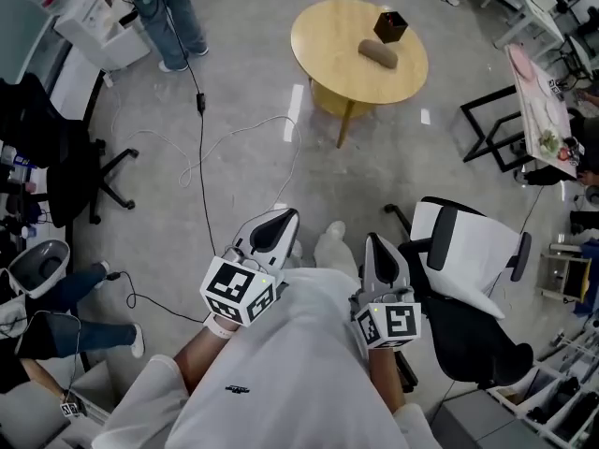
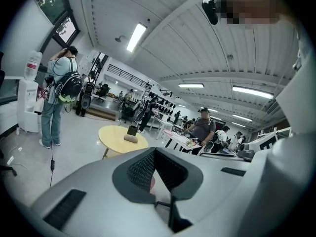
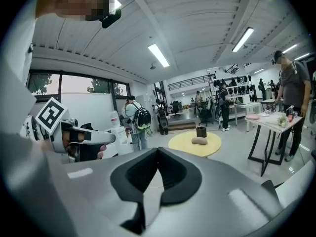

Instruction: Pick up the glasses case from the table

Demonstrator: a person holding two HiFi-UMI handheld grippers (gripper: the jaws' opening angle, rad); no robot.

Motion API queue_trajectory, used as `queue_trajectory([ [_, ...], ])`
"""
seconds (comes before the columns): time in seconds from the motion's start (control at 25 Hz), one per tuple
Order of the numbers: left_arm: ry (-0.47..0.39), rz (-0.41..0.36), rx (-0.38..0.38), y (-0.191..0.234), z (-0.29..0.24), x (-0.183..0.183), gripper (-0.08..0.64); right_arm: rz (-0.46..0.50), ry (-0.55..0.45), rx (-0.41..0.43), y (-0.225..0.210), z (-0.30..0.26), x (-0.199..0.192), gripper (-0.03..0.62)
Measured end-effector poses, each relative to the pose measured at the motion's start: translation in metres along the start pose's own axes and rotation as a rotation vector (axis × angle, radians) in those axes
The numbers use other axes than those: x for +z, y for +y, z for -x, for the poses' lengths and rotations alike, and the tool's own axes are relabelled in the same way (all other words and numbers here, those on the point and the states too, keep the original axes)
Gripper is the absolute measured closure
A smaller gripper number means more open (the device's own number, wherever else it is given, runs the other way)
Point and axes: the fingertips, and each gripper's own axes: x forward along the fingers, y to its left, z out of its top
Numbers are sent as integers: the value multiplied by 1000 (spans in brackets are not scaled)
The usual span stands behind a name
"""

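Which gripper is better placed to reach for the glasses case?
Probably right, slightly. Both are shut, empty and far from the table; in the head view the right gripper lines up almost straight with the glasses case, the left gripper sits further aside.

We count one round bench [image 1: 323, 40]. On it: one glasses case [image 1: 377, 53] and one black box [image 1: 390, 26]. Two tongs, left tongs [image 1: 279, 224] and right tongs [image 1: 376, 247], one marker cube each. One water dispenser [image 1: 103, 28], one bottle on top.
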Motion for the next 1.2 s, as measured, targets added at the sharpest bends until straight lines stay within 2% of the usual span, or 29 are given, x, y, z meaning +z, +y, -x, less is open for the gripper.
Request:
queue_trajectory([
  [0.2, 5, 8, -2, 5, -15, 3, 552, -3, -14, -10, -10, -15, 6, 581],
  [0.52, 21, 15, 2, 19, -75, 16, 552, -22, -36, -27, -63, -65, 22, 581],
  [0.8, 18, 5, 10, 33, -158, 58, 552, -17, -59, -13, -124, -135, 65, 581],
  [1.2, 16, 4, 82, 53, -273, 123, 552, -26, -28, 58, -208, -238, 115, 581],
])
